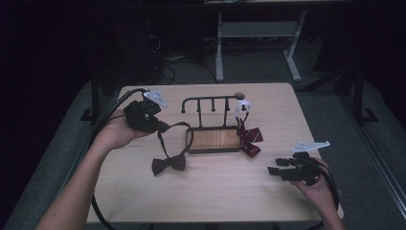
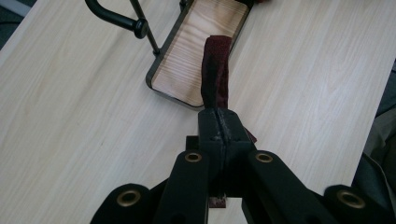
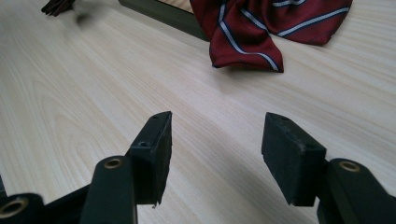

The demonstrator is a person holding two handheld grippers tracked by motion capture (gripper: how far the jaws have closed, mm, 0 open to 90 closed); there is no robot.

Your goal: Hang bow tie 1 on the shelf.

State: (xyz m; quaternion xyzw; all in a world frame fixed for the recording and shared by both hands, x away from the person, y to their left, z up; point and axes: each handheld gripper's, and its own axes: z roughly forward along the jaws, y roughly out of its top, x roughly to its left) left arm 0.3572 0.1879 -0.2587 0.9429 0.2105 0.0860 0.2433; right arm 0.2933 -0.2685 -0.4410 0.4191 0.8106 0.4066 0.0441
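A dark maroon bow tie (image 1: 168, 164) lies on the light wooden table left of centre, its neck strap (image 1: 174, 126) looping up. My left gripper (image 1: 165, 128) is shut on that strap (image 2: 215, 77), holding it lifted above the table near the rack. The black metal hook rack (image 1: 210, 103) stands on a wooden tray base (image 1: 213, 139) mid-table. A striped red bow tie (image 1: 250, 137) hangs from the rack's right end and spills onto the table (image 3: 261, 28). My right gripper (image 1: 272, 166) rests low at the front right, open, with nothing between its pads (image 3: 159, 149).
Cables trail off the table's left edge (image 1: 103, 124). A white desk frame (image 1: 258, 38) stands on the floor beyond the table. Bare tabletop (image 1: 215, 191) stretches between the two hands.
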